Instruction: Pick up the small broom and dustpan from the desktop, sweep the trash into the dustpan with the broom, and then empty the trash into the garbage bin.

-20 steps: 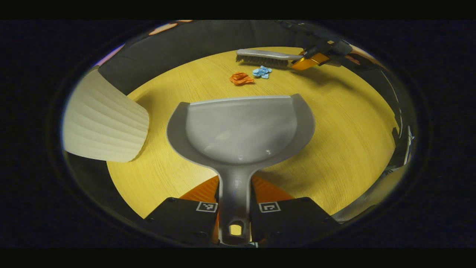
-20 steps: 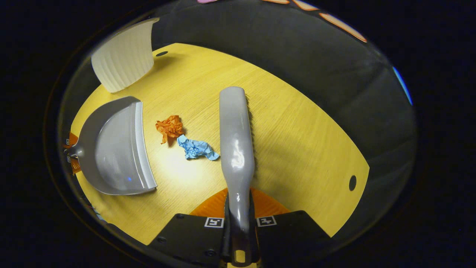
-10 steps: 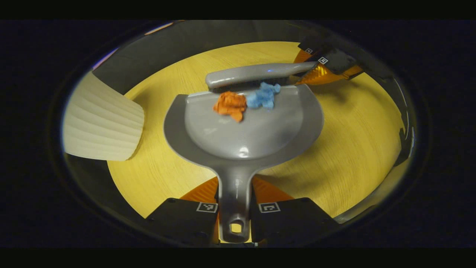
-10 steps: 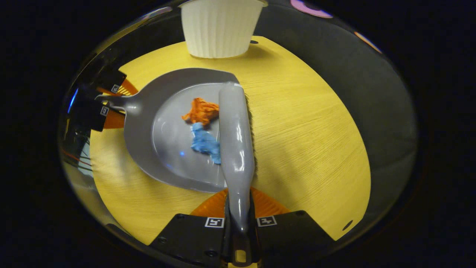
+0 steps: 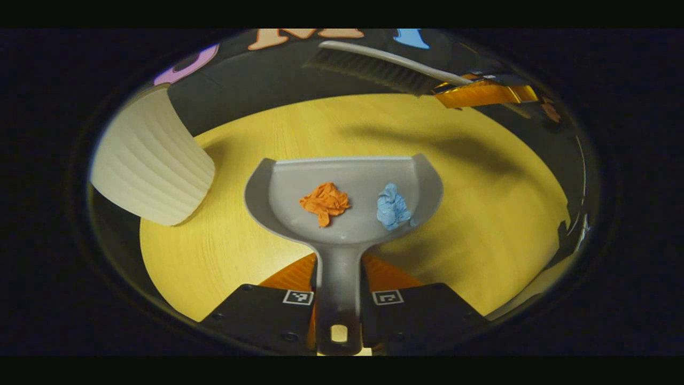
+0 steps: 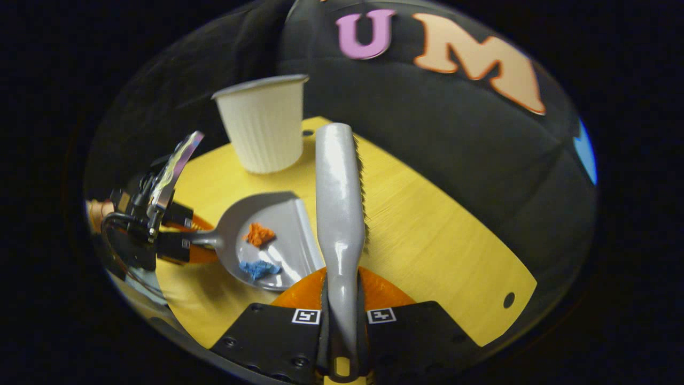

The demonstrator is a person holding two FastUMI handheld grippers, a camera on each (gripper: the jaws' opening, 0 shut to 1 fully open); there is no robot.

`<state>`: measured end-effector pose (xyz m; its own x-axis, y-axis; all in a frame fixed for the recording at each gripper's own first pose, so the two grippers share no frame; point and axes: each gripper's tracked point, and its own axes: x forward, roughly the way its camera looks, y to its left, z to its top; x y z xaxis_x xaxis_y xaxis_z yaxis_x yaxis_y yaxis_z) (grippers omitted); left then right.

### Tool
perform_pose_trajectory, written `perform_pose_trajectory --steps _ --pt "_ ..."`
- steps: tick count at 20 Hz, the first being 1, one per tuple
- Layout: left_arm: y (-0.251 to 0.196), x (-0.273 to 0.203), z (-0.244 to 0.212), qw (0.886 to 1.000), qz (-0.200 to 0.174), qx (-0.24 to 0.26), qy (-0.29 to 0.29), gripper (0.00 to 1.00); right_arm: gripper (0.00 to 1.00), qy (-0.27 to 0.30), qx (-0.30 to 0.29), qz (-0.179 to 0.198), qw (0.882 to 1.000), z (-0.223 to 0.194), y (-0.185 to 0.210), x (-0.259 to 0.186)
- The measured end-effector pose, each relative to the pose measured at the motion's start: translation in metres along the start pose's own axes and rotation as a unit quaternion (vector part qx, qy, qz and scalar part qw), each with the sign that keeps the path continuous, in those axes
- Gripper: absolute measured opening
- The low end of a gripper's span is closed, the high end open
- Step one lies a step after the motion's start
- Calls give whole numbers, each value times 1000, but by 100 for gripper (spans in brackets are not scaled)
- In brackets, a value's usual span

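The dustpan point(image 5: 347, 203) sat at the centre of the left gripper view, its handle running down to the bottom edge, where the left gripper point(image 5: 339, 299) clenched it between both fingers. Two pieces of trash lay loose in its bowl: a crumpled orange paper wad point(image 5: 324, 200) left of centre and a crumpled blue paper wad point(image 5: 392, 207) to its right, apart from each other and back from the open lip. Nothing pinned them there, so any forward dip of the lip on the way to the bin would probably let them slide out onto the yellow wooden desktop point(image 5: 497, 214); a quick swing could do the same, since crumpled paper is likely very light.

Farther off, at the left of that frame, stood the white ribbed garbage bin point(image 5: 149, 171), upright on the desktop's edge. It looked light and narrow at the base, so a knock from the dustpan rim might tip it, and a tilt begun short of its mouth would drop the wads beside it.

Farthest, along the top of the frame, the small broom point(image 5: 374, 67) hung in the air, clear of the desktop. In the right gripper view its handle ran down the middle into the right gripper point(image 6: 342, 321), whose fingers gripped it on both sides. Held high, it could still stray across the dustpan's path.
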<state>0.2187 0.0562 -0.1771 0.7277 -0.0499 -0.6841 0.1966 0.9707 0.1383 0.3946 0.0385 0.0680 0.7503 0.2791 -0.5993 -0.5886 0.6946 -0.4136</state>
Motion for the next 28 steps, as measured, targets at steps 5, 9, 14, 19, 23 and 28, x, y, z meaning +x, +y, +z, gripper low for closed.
perform_pose_trajectory --steps 5,9,14,19,23,28 --pt "-5 -57 61 993 -35 12 -115 27 16 -66 148 -87 983 -78 -4 -70" --pt "1 -76 49 989 -59 47 -129 24 16 -72 241 -126 960 -186 17 -94" --pt "44 -93 64 990 -8 70 -124 25 16 -63 311 -130 939 -262 79 -135" --pt "96 -77 59 986 110 105 -67 27 16 -54 339 -102 934 -271 133 -117" --pt "94 -90 70 978 168 123 6 25 16 -46 343 -87 934 -271 165 -108" --pt "73 -81 83 947 231 206 85 24 16 -35 344 -70 936 -267 190 -98"
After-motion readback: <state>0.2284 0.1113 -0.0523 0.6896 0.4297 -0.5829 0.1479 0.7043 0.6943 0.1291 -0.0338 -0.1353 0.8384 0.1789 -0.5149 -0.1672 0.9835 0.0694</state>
